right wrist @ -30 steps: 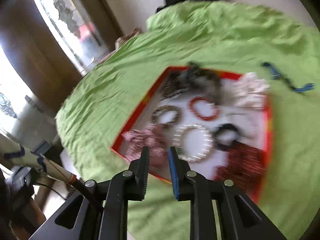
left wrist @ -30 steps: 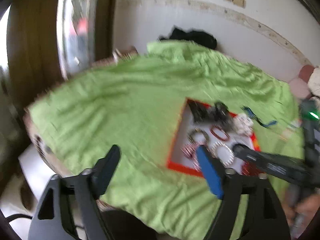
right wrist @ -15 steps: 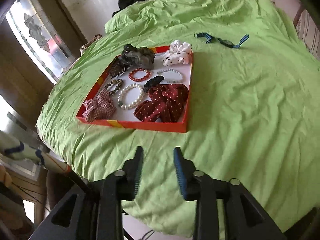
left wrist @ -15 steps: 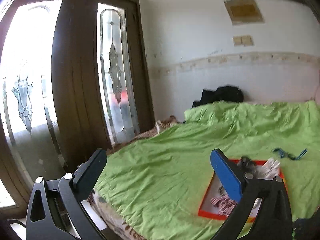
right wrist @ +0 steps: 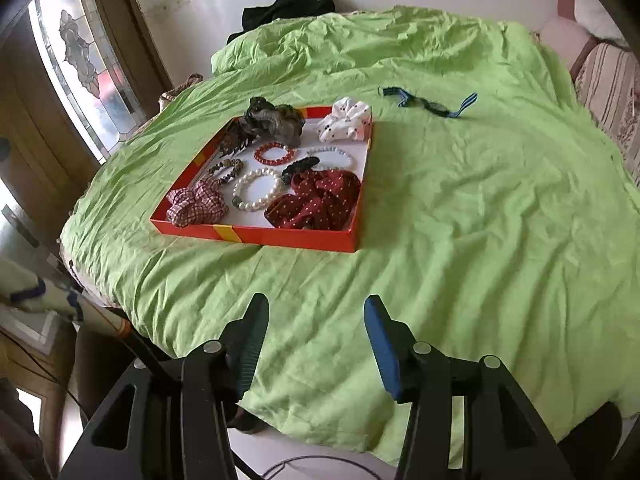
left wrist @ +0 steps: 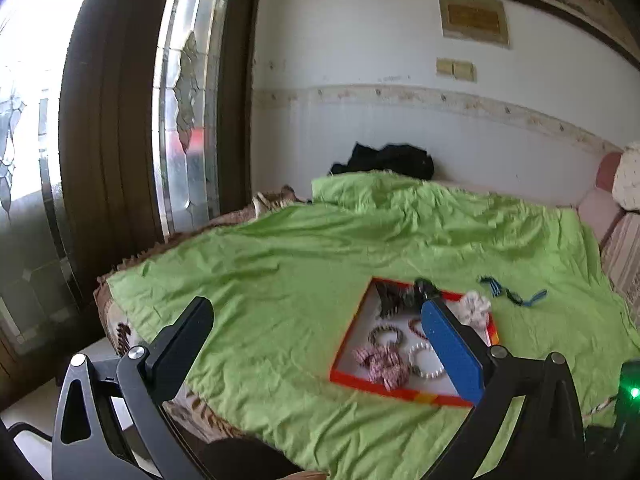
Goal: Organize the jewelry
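Observation:
An orange tray (right wrist: 280, 237) (left wrist: 352, 340) rests on the green bedspread (right wrist: 460, 220). Inside lie a white pearl bracelet (right wrist: 256, 188), a red bead bracelet (right wrist: 275, 153), a dark red dotted scrunchie (right wrist: 316, 200), a checked pink scrunchie (right wrist: 196, 204), a white scrunchie (right wrist: 348, 120) and a grey-green scrunchie (right wrist: 274, 118). A blue strap (right wrist: 428, 103) lies on the cover beyond the tray. My right gripper (right wrist: 316, 320) hovers near the bed's front edge, well short of the tray; its jaws are opening with nothing between them. My left gripper (left wrist: 316, 320) stands wide open and empty, left of the tray.
A dark wooden door with leaded glass (left wrist: 180, 92) stands at the left. Black clothing (right wrist: 288, 8) lies at the bed's far end by the white wall. Cushions (right wrist: 592, 8) sit at the far right. The bed's front edge drops to the floor below the grippers.
My right gripper drew back from over the tray toward the bed's front edge, and its jaws spread apart. My left gripper lifted and pulled away from the tray, with its jaws wider.

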